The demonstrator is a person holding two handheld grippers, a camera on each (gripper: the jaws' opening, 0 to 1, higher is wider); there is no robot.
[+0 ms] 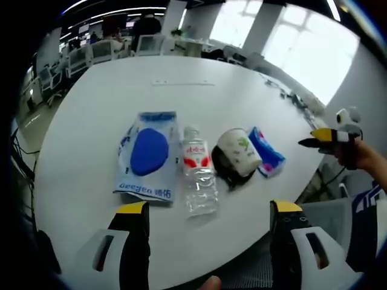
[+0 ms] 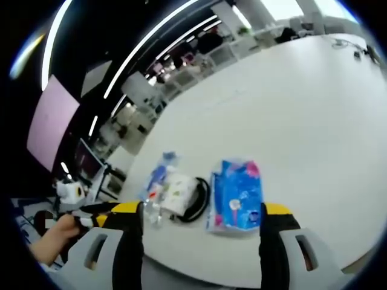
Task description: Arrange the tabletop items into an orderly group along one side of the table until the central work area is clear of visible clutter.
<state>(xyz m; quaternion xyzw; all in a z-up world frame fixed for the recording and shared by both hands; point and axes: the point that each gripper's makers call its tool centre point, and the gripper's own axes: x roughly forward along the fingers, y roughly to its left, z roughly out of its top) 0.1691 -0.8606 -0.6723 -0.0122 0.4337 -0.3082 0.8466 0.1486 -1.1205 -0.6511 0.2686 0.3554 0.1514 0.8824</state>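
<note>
In the right gripper view we see the water bottle [image 2: 155, 194] mostly hidden behind the paper cup [image 2: 179, 194] and blurred. In the left gripper view the print on the blue-and-white pouch [image 1: 148, 156] is too small for us to read.

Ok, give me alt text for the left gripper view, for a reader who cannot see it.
Four items lie in a row near the edge of a white table: a blue-and-white pouch, a clear water bottle on its side, a tipped paper cup over a black cable, and a blue tissue pack. The left gripper hangs open below them; the right gripper enters at right.
</note>
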